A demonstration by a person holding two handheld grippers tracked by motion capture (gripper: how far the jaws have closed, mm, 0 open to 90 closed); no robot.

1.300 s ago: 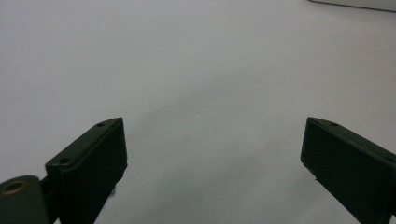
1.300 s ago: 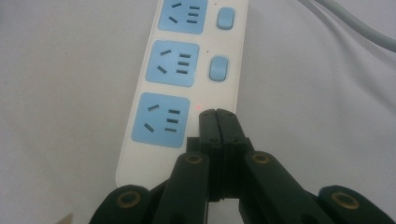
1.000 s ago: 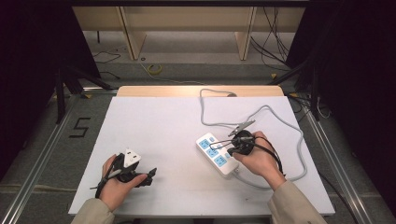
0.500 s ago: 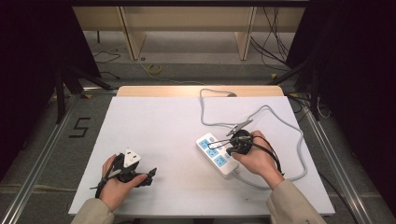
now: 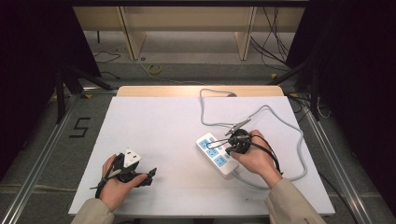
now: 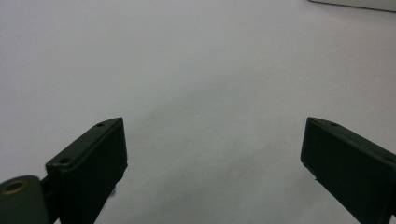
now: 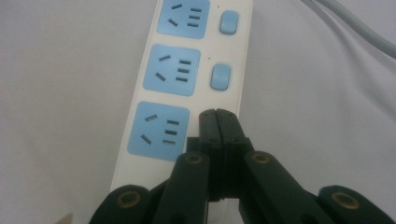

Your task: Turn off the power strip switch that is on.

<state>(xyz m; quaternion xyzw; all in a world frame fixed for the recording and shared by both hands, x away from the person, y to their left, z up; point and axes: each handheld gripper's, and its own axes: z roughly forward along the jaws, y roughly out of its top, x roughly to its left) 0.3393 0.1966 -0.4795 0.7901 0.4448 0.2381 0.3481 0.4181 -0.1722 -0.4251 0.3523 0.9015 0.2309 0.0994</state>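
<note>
Right now the right gripper (image 7: 218, 119) has its jaws clenched together with nothing between them, tips over the switch beside the nearest blue socket of the white power strip (image 5: 215, 153), which lies right of centre on the table (image 5: 159, 126). Meanwhile the left gripper (image 5: 148, 175) rests near the table's front left, jaws spread wide and empty.

You get even overhead light on the white table (image 5: 159, 135), bright and almost shadowless, while the surroundings left and right fall into darkness. Both gripper views look soft, with the near black jaws blurred.
</note>
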